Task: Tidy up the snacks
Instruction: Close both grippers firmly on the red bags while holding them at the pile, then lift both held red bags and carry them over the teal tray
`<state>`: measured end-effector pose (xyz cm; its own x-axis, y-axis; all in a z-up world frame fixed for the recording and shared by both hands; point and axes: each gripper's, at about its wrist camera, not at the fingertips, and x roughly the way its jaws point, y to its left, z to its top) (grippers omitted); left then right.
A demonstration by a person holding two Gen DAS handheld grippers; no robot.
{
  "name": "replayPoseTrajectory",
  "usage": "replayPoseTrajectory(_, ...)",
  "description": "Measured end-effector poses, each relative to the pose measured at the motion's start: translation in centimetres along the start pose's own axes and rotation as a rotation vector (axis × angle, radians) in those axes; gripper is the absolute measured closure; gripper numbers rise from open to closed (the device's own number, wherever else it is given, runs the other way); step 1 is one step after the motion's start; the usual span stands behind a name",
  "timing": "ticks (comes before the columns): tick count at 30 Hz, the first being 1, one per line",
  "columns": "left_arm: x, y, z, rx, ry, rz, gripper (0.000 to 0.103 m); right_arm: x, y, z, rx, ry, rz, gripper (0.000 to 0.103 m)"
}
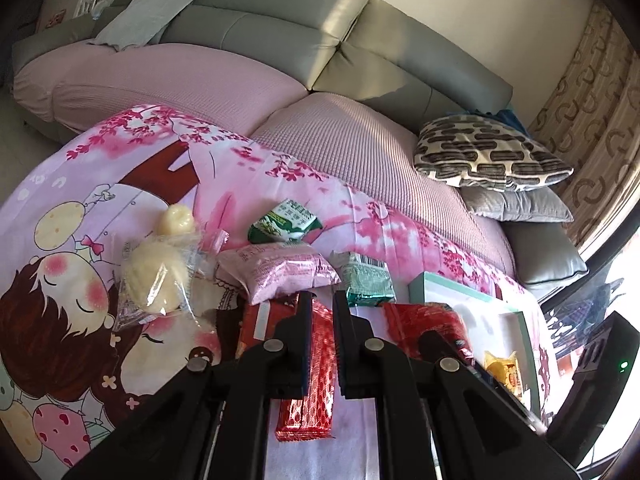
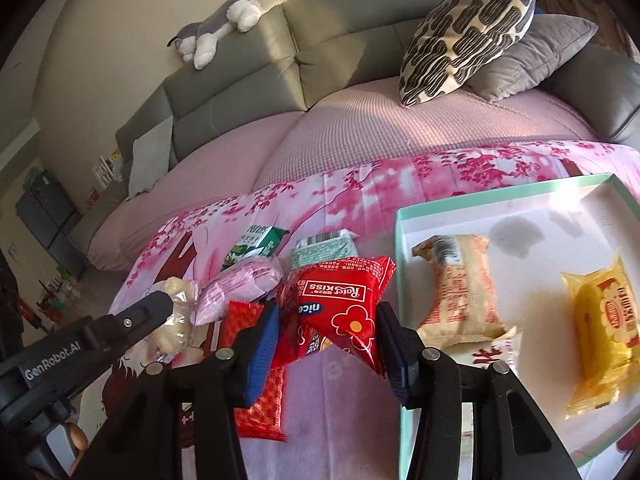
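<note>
While my right claw held the red Rose Kiss snack packet pinched between its blue pads, lifted just left of the mint-rimmed box, two snacks already lay inside that box: a cream wafer packet and a yellow cake packet. My left claw hung narrow and seemingly empty over a flat red wafer bar lying on the pink cartoon bedsheet; I could not tell whether its pads touched the bar. Farther along the sheet waited a pink packet, two green packets and a clear bag of pale pastries. To do this step well, I judged I should carry the red packet right over the box's near rim, clear of it, lower it onto bare white floor beside the cream packet, and only then spread the claw, since the puffy, slippery wrapper could snag or slide.
</note>
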<state>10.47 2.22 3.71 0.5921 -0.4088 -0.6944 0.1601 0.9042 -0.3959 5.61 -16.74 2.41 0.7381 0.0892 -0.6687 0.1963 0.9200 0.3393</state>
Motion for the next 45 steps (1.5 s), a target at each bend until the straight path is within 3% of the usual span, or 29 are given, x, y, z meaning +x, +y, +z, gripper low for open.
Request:
replayPoseTrajectory(7, 1.4, 0.8, -0.3, -0.015, 0.048, 0.034, 0.092, -0.1, -1.1, 0.2, 0.016, 0.011, -0.019, 0.052)
replayPoseTrajectory(11, 3.3, 1.3, -1.0, -0.02, 0.124, 0.039, 0.085, 0.2, -1.0, -0.7, -0.006, 0.048, -0.029, 0.052)
replayPoseTrajectory(15, 4.3, 0.9, -1.8, 0.007, 0.174, 0.055, 0.072, -0.1, -1.2, -1.2, -0.008, 0.058, -0.043, 0.052)
replayPoseTrajectory(29, 6.8, -2.9, -4.0, 0.141, 0.278, 0.014, 0.07, -3.1, -2.8, -0.7, 0.018, 0.014, -0.079, 0.052)
replayPoseTrajectory(31, 6.9, -3.4, -4.1, 0.174, 0.27, 0.043, 0.069, -3.3, -3.1, -0.6, 0.024, 0.013, -0.082, 0.052)
replayPoseTrajectory(33, 6.8, -3.7, -4.0, 0.186, 0.265, 0.042, 0.047, -3.5, -3.4, -0.5, 0.03, 0.008, -0.084, 0.052)
replayPoseTrajectory(34, 6.9, -3.5, -3.9, 0.185, 0.262, 0.048, 0.042, -3.6, -3.5, -0.5, 0.033, 0.006, -0.085, 0.052)
replayPoseTrajectory(40, 7.4, -1.9, -3.6, 0.156, 0.269, 0.142, 0.04, -3.8, -4.0, -0.5, 0.044, 0.007, -0.086, 0.052)
replayPoseTrajectory(45, 7.4, -1.3, -3.6, 0.12, 0.278, 0.114, 0.039, -3.9, -4.1, -0.5, 0.049, 0.006, -0.086, 0.052)
